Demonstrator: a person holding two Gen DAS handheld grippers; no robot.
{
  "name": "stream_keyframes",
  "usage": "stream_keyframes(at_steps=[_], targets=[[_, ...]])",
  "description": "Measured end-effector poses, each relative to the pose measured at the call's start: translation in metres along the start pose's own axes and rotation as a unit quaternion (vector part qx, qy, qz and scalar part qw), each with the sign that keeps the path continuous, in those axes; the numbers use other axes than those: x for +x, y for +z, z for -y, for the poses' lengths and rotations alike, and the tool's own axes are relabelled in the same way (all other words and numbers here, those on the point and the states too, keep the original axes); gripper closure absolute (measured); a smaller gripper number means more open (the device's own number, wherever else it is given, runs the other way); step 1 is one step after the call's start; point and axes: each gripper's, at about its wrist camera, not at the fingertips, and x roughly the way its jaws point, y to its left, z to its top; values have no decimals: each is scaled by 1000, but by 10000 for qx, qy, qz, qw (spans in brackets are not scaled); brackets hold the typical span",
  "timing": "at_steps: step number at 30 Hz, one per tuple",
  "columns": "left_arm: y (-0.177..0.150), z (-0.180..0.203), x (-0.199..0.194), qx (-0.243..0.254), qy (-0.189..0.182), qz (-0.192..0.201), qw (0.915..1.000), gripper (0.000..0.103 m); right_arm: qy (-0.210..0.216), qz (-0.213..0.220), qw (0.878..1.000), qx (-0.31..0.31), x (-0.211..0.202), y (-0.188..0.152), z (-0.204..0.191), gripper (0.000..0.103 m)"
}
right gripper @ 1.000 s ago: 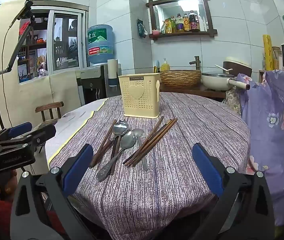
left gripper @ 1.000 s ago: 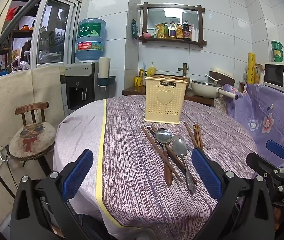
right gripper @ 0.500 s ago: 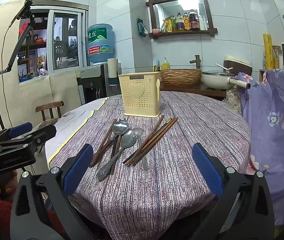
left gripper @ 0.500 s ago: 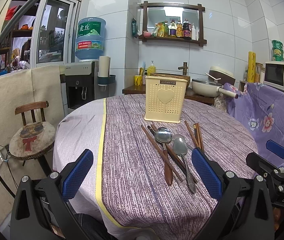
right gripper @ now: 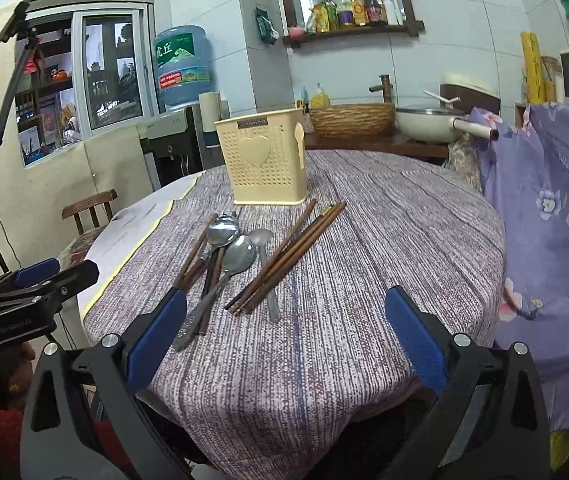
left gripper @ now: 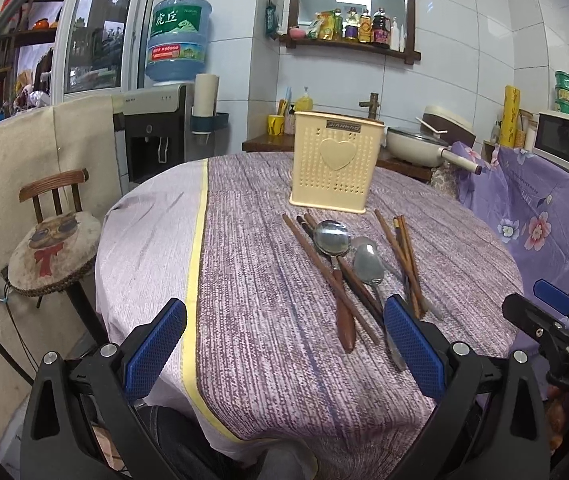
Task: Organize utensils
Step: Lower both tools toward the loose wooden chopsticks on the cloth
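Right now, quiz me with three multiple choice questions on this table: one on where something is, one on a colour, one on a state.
1. Where do the spoons lie?
A. in front of the utensil holder
B. inside it
C. on the chair

2. What colour is the holder?
A. red
B. cream yellow
C. black

3. How are the right gripper jaws?
A. shut on chopsticks
B. shut on nothing
C. open, holding nothing

Answers: 1 A, they rest on the tablecloth on the near side of the holder; 2 B, its perforated walls are cream yellow; 3 C, the blue pads stand wide apart, nothing between them.
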Motion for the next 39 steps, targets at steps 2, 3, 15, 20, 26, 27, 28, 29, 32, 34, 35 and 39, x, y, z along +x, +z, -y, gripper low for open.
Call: stream_keyframes(at_steps=[2,3,15,20,26,27,28,29,32,34,35,39], targets=[[2,-2,4,97,-17,-75,9999,5,-27,-148,9999,46,8,3,6,5],[4,-3,7,156,1,-86,9998,5,13,-227,9997,52,13,4,9,5],[51,-11,69,447,-157,-801,9957,12,87,-926,9956,-75,81,54,20,16],[70,-18,103,204,-153,-1320,9909,15,361,-1162,9924,190,121,85,21,30],[87,-16,130,173,82,-1621,9866,28,483,-1718,9818,653,176,108,23,48],[89,-16,136,101,26,-1710,9852,29,458,-1790,9807,643,185,111,21,49],[91,-16,141,31,-5,-1805,9836,32,443,-1834,9802,605,193,113,19,50],[93,-15,146,-31,-34,-1891,9819,37,403,-1868,9799,567,200,114,18,52],[96,-8,161,-34,-220,-2138,9766,45,251,-1968,9786,553,219,119,17,61],[94,-6,172,-16,-156,-2303,9730,52,214,-2039,9768,618,229,121,19,65],[94,-7,175,-74,-143,-2366,9715,55,160,-2063,9761,670,234,121,21,68],[91,-11,185,-259,-139,-2531,9670,58,201,-2201,9720,803,249,125,28,74]])
